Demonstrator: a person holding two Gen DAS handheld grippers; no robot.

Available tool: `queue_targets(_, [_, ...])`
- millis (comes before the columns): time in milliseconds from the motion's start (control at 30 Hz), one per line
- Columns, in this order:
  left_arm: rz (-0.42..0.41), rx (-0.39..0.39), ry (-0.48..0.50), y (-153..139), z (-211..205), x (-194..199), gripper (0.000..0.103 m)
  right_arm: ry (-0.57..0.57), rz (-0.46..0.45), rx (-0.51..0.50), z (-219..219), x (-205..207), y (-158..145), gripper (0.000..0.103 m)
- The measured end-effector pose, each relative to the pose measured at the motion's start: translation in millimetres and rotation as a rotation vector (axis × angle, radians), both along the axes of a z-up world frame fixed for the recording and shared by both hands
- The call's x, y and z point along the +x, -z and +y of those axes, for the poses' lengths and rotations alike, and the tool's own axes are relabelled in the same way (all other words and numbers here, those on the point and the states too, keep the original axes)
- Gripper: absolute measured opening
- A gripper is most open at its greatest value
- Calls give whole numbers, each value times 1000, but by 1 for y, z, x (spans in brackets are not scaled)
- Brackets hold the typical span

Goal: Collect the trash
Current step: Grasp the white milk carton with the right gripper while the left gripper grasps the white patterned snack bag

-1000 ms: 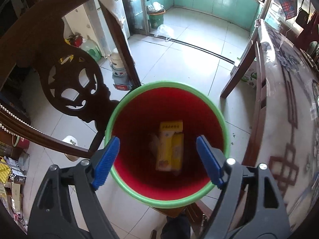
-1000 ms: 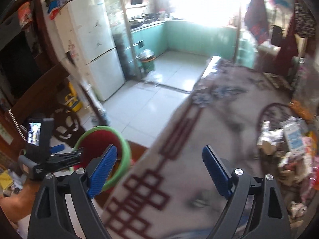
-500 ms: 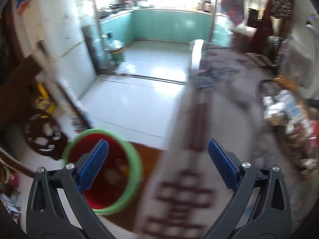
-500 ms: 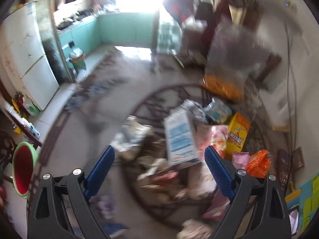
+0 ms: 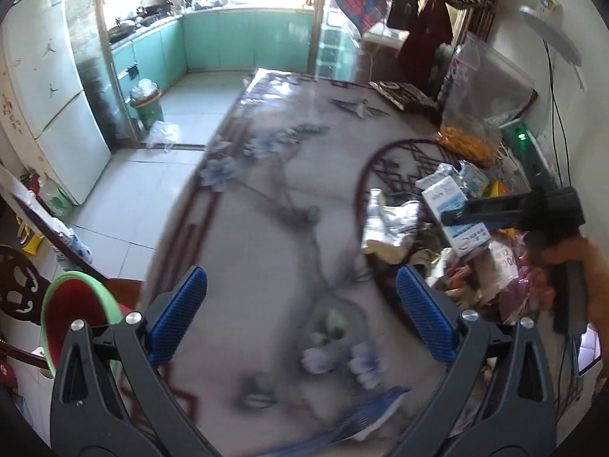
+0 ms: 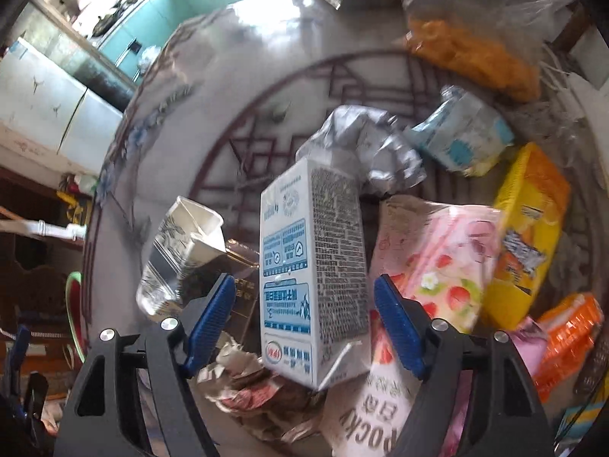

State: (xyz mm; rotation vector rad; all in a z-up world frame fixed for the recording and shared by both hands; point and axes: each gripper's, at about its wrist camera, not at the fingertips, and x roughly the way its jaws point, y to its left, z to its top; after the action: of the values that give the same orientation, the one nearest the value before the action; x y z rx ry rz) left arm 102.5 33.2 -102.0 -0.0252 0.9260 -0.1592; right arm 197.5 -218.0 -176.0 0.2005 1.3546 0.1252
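A white and blue milk carton (image 6: 312, 278) lies on a pile of trash on the patterned table (image 5: 266, 198). My right gripper (image 6: 304, 323) is open, its blue fingers on either side of the carton, just short of touching it. The carton also shows in the left wrist view (image 5: 453, 209), with the right gripper's body over it. My left gripper (image 5: 300, 316) is open and empty above the table's near part. The red trash bin with a green rim (image 5: 76, 312) stands on the floor to the left of the table; it also shows in the right wrist view (image 6: 74, 312).
Around the carton lie a crushed paper cup (image 6: 182, 251), crumpled foil (image 6: 365, 144), a pink strawberry wrapper (image 6: 437, 262), a yellow box (image 6: 529, 236), an orange packet (image 6: 567, 335) and a bag of orange snacks (image 6: 475, 49). A fridge (image 5: 42, 95) and wooden chair (image 5: 15, 282) stand left.
My left gripper swung from above the bin, up and right over the table. My right gripper moved right and down onto the trash pile, straddling the milk carton.
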Motion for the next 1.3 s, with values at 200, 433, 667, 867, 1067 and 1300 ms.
queue_targets(200, [52,16,28,13,-32,26,98,-64,-53,43,-3,-3,-3,47])
queue_targets(433, [109,10,48,39,-66,76,98,16,-205,182,-35,-29,-36,35])
queue_targets(667, [197,1,92,70,-91,111,98,59,-282,211,-45,-46,-56,35])
queue_targets(867, [231,-35,116,81,-97,115,74,76,-276,229,-46,-46,-54,35])
queue_targets(1067, [216,-65,119,74,-89,111,57,56,-301,201,-33,-48,-62,35])
queue_targets(1300, [103,-64,121,27,-65,78,57,5,-358,145,-3,-67,-88,35])
